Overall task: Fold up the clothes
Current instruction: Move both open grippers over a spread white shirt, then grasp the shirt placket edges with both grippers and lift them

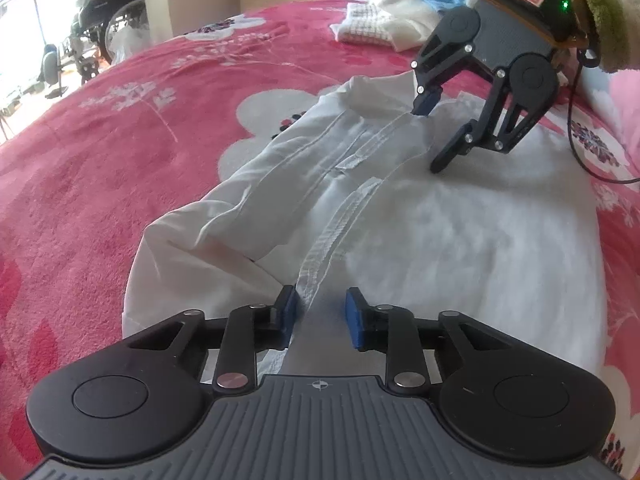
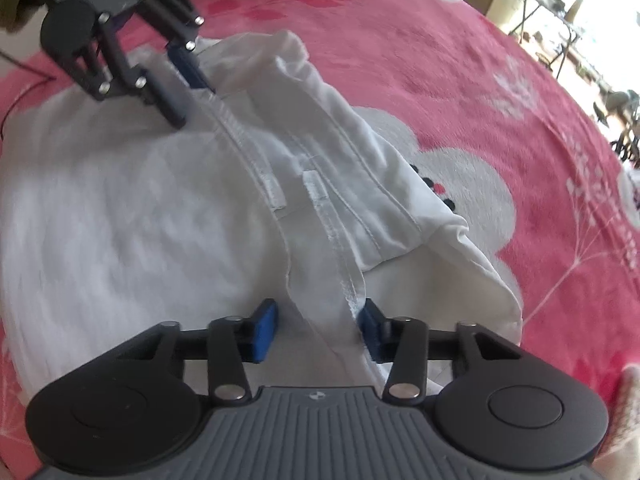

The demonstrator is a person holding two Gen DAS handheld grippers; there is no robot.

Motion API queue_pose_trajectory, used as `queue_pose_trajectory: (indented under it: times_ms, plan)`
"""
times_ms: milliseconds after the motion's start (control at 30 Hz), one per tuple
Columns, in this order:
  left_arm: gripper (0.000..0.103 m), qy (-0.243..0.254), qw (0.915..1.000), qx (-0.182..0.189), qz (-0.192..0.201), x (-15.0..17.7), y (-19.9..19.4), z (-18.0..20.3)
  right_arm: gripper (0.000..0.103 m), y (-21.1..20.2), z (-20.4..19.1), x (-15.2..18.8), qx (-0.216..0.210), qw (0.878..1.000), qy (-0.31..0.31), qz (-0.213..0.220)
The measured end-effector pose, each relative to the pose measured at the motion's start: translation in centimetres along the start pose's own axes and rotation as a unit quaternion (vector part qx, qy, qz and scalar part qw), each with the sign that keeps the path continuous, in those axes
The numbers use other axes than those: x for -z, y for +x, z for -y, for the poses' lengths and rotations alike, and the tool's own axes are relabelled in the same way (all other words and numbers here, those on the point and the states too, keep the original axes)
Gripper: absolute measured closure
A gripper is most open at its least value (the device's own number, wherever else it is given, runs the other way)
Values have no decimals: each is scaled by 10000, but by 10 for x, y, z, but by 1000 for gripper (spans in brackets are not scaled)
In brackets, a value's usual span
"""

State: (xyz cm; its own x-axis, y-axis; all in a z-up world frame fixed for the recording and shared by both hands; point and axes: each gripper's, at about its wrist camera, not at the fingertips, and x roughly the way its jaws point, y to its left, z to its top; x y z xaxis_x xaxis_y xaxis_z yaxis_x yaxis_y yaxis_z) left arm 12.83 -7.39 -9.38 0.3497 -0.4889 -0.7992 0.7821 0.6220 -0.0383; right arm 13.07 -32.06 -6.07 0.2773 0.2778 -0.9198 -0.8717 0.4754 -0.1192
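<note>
A white garment (image 1: 460, 232) is spread on a bed covered by a pink blanket (image 1: 100, 160), one side folded inward along a stitched hem (image 1: 332, 224). The left gripper (image 1: 320, 316) is held with fingers apart astride the hem's near end. The right gripper (image 1: 434, 136) is likewise parted, over the far end. More clothes (image 1: 392, 20) are piled beyond.

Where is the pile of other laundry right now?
In the left wrist view, the laundry pile sits at the far top right of the pink blanket, just behind the right tongs and beyond the white garment.
</note>
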Motion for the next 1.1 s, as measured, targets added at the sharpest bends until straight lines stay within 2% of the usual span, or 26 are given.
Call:
queue_pose_trajectory:
  times_ms: [167,200,267,333,467,633,700,767,867,933,1033,1100]
  plan:
    - [89,173,9998,-34,8,-1,-1,8,81,-4,-7,-1,264,9996,-102,-6]
    - [91,178,9998,-42,21,-1,-1,10,82,-4,-8,-1,300,9995,-95,0]
    - [95,190,9997,-87,86,0,-2,13,93,-6,-10,-2,386,9992,-126,22]
    - [98,154,9996,-149,197,1,-5,15,99,-8,-13,-2,467,9987,-187,68]
    - [102,91,9986,-271,435,1,-12,19,101,-16,-24,-3,730,9962,-426,226]
    - [103,6,9970,-347,688,-5,-23,19,101,-19,-25,-7,753,9957,-463,268]
    - [103,-68,9977,-223,630,-6,-24,16,101,-21,-25,-9,761,9955,-478,285]
    - [103,41,9991,-149,405,-5,-19,17,101,-22,-26,-11,770,9954,-492,302]
    - [98,257,9995,-178,92,-2,-10,24,101,-23,-26,-12,765,9953,-495,312]
    - [79,398,9989,-238,52,2,-7,28,101,-20,-26,-11,674,9966,-405,241]
    - [70,421,9986,-314,46,3,-5,27,98,-19,-20,-10,460,9986,-163,203]
    - [68,404,9987,-322,21,3,-4,25,96,-20,-13,-9,222,9995,92,212]
